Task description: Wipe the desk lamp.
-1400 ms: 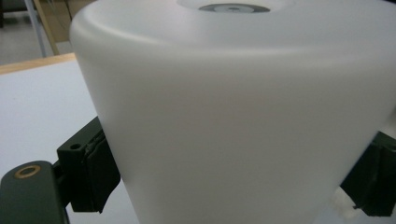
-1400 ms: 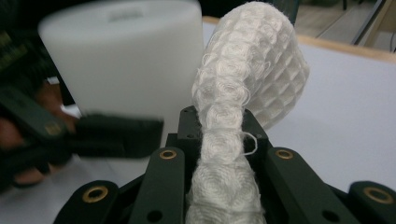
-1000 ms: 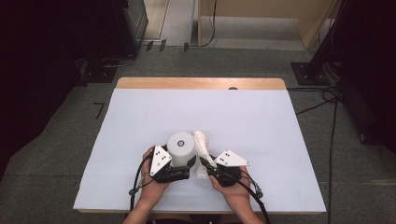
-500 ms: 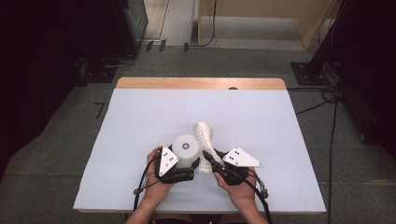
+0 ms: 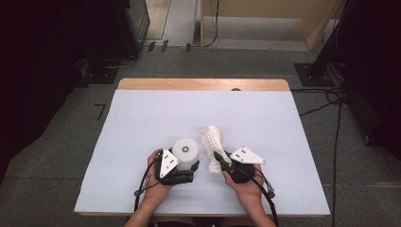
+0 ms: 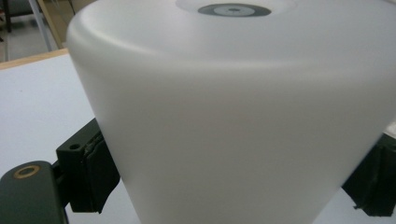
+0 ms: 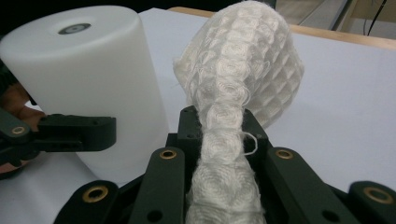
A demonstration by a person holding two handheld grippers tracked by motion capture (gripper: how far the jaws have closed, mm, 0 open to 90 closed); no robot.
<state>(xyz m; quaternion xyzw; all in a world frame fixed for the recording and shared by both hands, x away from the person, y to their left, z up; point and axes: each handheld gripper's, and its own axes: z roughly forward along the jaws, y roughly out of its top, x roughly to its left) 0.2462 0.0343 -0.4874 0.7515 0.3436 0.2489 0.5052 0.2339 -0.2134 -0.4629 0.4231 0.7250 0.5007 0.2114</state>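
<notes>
A white plastic cylinder (image 5: 185, 150) with a small dark ring on its top stands near the front middle of the table. My left gripper (image 5: 187, 163) is shut on it: in the left gripper view the cylinder (image 6: 243, 107) sits between both pads (image 6: 91, 172). To its right, my right gripper (image 5: 219, 156) is shut on a strip of white waffle-textured cloth (image 5: 211, 138). In the right gripper view the cloth (image 7: 243, 70) rises out of the closed jaws of that gripper (image 7: 220, 128) and bulges above them, a little apart from the cylinder (image 7: 88, 74).
The table (image 5: 142, 118) is covered with a pale sheet, with a wooden strip (image 5: 203, 84) along its far edge. Dark equipment stands on the floor at left, and cables (image 5: 331, 99) lie at right. Both hands rest near the table's front edge.
The right gripper has carried the cloth to the right, off the cylinder's side. The left gripper and cylinder have shifted slightly toward the front edge.
</notes>
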